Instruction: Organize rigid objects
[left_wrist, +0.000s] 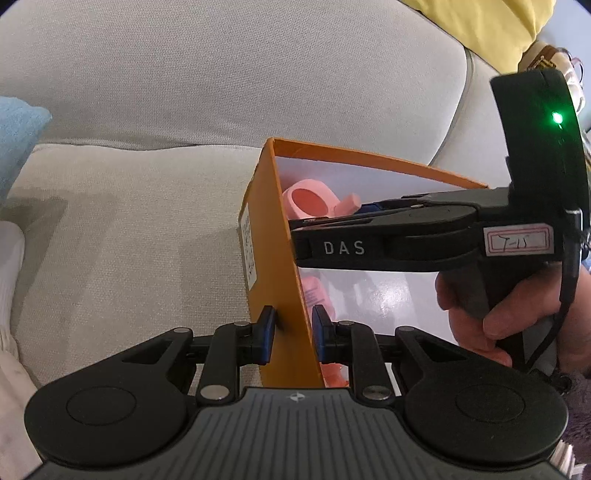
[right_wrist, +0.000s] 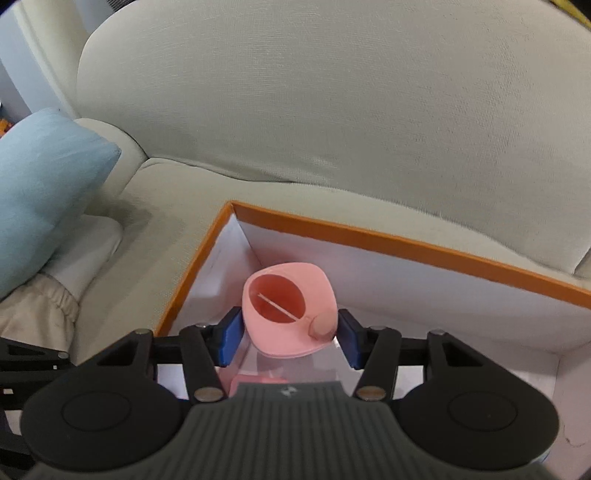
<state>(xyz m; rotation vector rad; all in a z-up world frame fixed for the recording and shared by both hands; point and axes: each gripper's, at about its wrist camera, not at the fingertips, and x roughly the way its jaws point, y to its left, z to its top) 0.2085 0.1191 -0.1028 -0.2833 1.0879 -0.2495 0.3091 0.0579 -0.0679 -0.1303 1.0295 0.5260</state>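
An orange cardboard box (left_wrist: 273, 229) with a white inside stands on a pale sofa seat. My left gripper (left_wrist: 294, 328) is shut on the box's near side wall, one blue pad outside it and one inside. My right gripper (right_wrist: 290, 338) reaches into the box (right_wrist: 406, 242) from the right and is shut on a pink container (right_wrist: 290, 314) with a round opening and a small knob. The left wrist view shows that gripper (left_wrist: 314, 221) side-on, with the pink container (left_wrist: 308, 201) at its tips. Another pink item (left_wrist: 314, 291) lies on the box floor.
The sofa's back cushion (right_wrist: 332, 110) rises right behind the box. A light blue pillow (right_wrist: 44, 177) and white cloth (right_wrist: 85, 254) lie to the left. Yellow fabric (left_wrist: 480, 26) sits at the upper right. A hand (left_wrist: 480, 317) holds the right gripper's handle.
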